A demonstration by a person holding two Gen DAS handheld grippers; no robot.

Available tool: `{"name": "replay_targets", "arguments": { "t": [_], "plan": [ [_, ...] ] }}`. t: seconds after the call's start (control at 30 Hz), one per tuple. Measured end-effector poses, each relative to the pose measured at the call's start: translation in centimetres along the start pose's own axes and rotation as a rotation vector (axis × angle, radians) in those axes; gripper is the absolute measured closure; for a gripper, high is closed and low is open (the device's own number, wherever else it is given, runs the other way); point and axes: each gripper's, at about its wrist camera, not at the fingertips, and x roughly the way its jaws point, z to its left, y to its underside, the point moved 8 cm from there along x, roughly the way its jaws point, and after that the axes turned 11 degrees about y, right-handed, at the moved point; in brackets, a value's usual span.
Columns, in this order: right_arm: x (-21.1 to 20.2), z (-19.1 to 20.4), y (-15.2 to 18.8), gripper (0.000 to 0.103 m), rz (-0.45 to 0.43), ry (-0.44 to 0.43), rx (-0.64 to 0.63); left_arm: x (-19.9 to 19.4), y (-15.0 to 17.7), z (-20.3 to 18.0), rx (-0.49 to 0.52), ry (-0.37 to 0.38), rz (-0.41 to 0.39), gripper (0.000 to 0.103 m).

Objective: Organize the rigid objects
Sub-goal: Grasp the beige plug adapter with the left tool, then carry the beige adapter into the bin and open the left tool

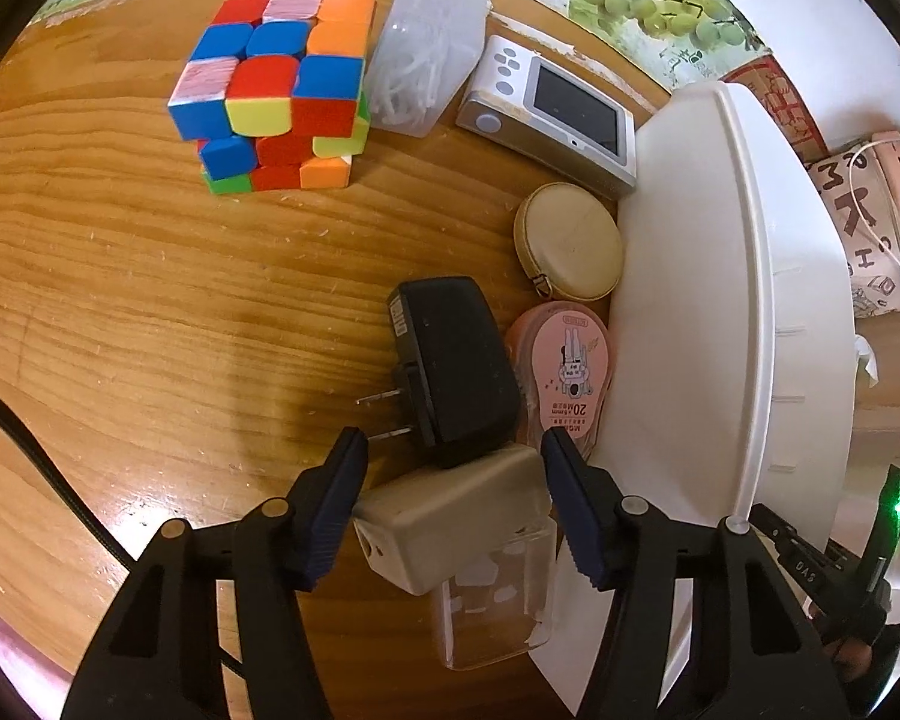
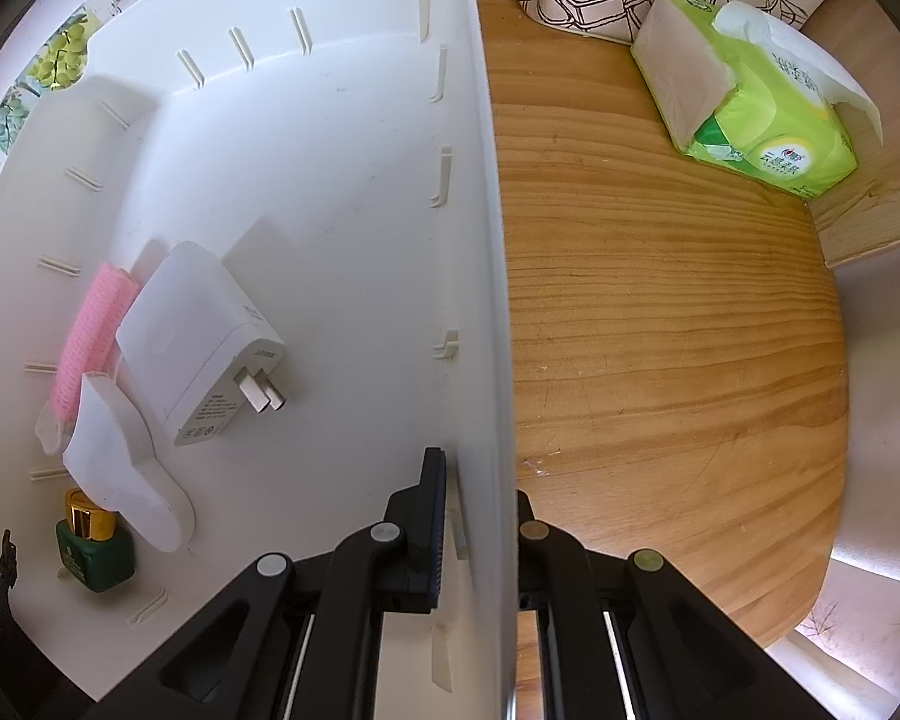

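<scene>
Left gripper (image 1: 453, 450) about half open, jaws straddling a beige sharpener (image 1: 450, 531) with a clear drawer; left pad right at its corner, right pad apart from it by a thin gap, so no clamp yet. Lying on the sharpener's far end, a black plug (image 1: 453, 366), prongs pointing left, the near prong just by the left fingertip. Just right of the plug, touching it, a pink tape dispenser (image 1: 570, 360), squeezed against the white bin (image 1: 720, 300). Beyond that, a round beige case (image 1: 570, 243), also against the bin wall. Farther out, a small grey-and-white device with a screen (image 1: 549, 111), a clear box of white picks (image 1: 429, 42), and a puzzle cube (image 1: 273, 93) with its top layer twisted, all on the wood table (image 1: 120, 300).

Right gripper (image 2: 480, 516) clenched on the bin's side wall (image 2: 480, 240), pointing straight down, one finger inside, the other outside over the table.

Inside the bin, bunched at its left end: a white charger (image 2: 201, 339) with prongs toward the middle, a pink roller (image 2: 90, 348) beside it, a white curved piece (image 2: 126, 468) overlapping the roller's near end, and a green bottle with a gold cap (image 2: 93, 549) nearest the corner. Rest of the bin floor bare.

Outside, on the table's far right, a green tissue pack (image 2: 750, 90), well apart from the bin.
</scene>
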Motion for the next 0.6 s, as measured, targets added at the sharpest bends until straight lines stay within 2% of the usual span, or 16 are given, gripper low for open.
{"name": "replay_targets", "arguments": {
  "t": [0.27, 0.6],
  "plan": [
    [-0.4, 0.2, -0.1, 0.093, -0.006, 0.001, -0.011, -1.0, 0.9, 1.5, -0.024, -0.002, -0.027, 0.04],
    [-0.5, 0.0, 0.1, 0.093, -0.012, -0.008, -0.014, -4.7, 0.6, 1.4, -0.011, -0.005, -0.115, 0.04]
  ]
}}
